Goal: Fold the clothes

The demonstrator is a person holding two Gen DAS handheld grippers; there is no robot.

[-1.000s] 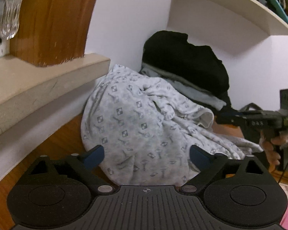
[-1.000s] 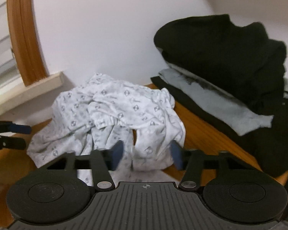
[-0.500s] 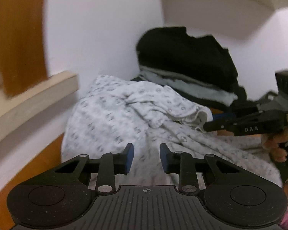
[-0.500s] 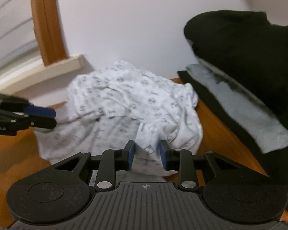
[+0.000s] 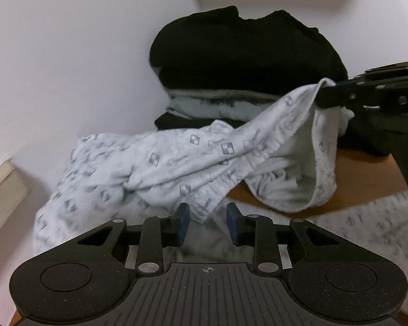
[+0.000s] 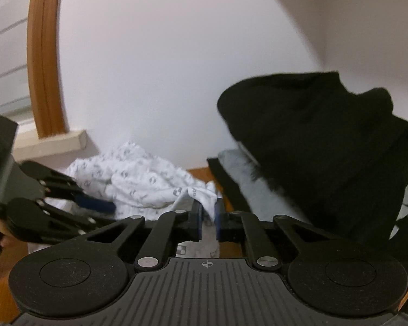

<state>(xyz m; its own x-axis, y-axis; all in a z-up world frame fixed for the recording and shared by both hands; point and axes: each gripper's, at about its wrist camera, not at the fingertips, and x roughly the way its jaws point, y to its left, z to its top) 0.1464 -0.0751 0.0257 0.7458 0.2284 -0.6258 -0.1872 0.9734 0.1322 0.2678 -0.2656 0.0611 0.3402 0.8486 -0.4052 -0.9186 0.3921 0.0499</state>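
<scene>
A white garment with a grey square print (image 5: pixel 204 149) lies crumpled on the wooden table (image 5: pixel 361 174) against the wall. My right gripper (image 6: pixel 209 217) is closing, and a fold of the garment (image 6: pixel 204 203) is pinched between its blue pads. In the left wrist view the right gripper (image 5: pixel 326 92) holds that edge up in the air at the right. My left gripper (image 5: pixel 207 224) stands partly open just before a hanging hem, which its pads do not press. The right wrist view shows the left gripper (image 6: pixel 100 205) low on the left beside the garment.
A stack of black clothes (image 5: pixel 244 54) over a grey folded piece (image 5: pixel 217 103) sits at the back right, close behind the garment. A pale ledge (image 6: pixel 54 144) and a wooden window frame (image 6: pixel 43 68) stand to the left. The white wall is close behind.
My right gripper narrowed onto the garment's edge and raised it. My left gripper went from wide to half open and swung right, closer to the cloth.
</scene>
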